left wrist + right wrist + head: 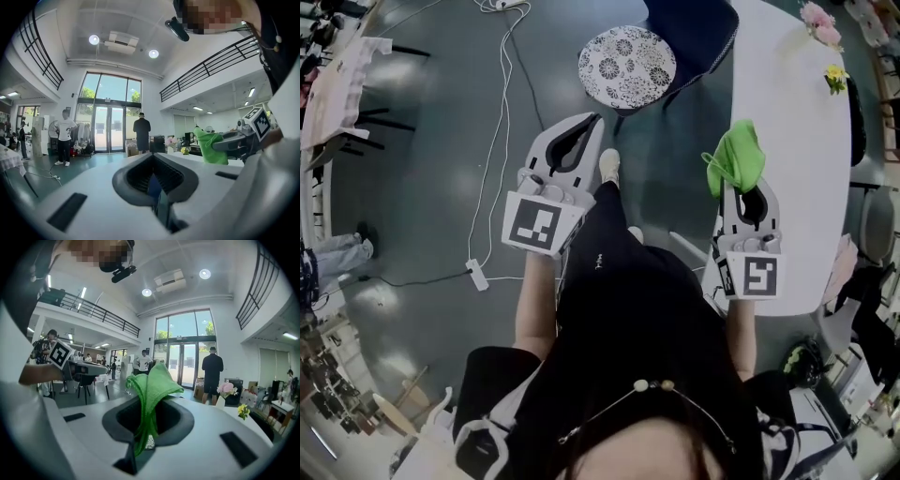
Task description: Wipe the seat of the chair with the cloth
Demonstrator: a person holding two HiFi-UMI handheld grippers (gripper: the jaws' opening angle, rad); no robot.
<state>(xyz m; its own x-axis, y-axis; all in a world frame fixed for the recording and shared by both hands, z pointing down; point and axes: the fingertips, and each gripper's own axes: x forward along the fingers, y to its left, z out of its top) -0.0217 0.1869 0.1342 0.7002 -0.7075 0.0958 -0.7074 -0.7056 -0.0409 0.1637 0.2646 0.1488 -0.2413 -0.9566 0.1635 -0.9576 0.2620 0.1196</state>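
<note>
Grey floor (422, 187) is carrying a round patterned stool (626, 66) toward its far edge, while a white cable (497, 141) is trailing across it to a power strip (476, 274). White table (797, 187) is bearing pink flowers (820, 23) and yellow flowers (834, 78) at its far right corner.

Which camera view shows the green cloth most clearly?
The right gripper view: the green cloth stands large, pinched in the right tool. The head view shows it bunched at that tool's tip; the left gripper view shows it small.
</note>
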